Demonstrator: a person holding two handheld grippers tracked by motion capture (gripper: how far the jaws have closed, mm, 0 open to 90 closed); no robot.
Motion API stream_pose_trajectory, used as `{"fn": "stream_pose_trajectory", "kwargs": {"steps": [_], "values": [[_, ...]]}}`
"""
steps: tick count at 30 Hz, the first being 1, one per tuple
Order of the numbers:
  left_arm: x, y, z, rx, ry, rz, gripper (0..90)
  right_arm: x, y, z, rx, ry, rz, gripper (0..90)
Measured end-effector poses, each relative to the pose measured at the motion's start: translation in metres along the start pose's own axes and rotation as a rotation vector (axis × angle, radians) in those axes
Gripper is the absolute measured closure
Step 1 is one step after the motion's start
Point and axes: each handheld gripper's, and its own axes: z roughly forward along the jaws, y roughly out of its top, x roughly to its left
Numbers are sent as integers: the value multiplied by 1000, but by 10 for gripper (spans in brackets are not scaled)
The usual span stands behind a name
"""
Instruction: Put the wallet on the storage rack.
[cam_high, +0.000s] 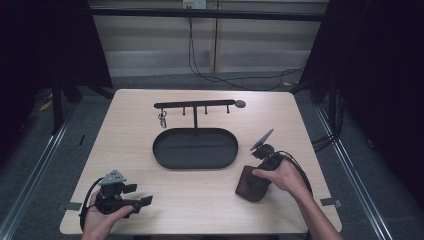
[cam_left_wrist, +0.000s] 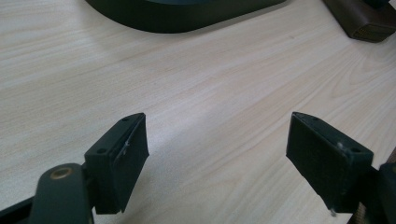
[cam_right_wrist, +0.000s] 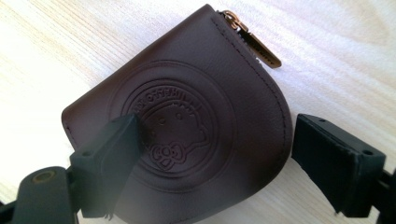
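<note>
My right gripper (cam_high: 257, 172) is over a small brown leather pouch (cam_high: 253, 183) that lies flat on the bench (cam_high: 125, 145), near the right front corner. In the right gripper view the pouch (cam_right_wrist: 187, 121) has a round stamped picture on it and a gold zip pull (cam_right_wrist: 254, 39) at its top edge. My right fingers (cam_right_wrist: 112, 154) are wide apart, one over the left part of the pouch and one just past its right edge. They are not pressing on it, and I am not holding anything.

My left gripper (cam_high: 131, 196) is at the left front of the bench, well apart from the pouch. Its fingers (cam_left_wrist: 122, 154) are wide open too, with only bare wood between them.

A black oval tray (cam_high: 165, 159) sits in the middle of the bench. Behind it stands a black rack (cam_high: 195, 105) with a key ring (cam_high: 162, 119) hanging from it.
</note>
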Motion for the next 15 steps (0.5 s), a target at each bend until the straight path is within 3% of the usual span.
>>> {"fn": "stream_pose_trajectory", "kwargs": {"steps": [6,7,10,15], "values": [[-1,0,1,12,3,12,208,-3,5,3,39,25,18,157],[-1,0,1,10,1,11,208,-5,6,4,49,53,16,201],[-1,0,0,4,0,4,208,-9,6,5,54,90,27,199],[-1,0,0,7,0,10,213,-11,7,3,55,102,32,252]]}}
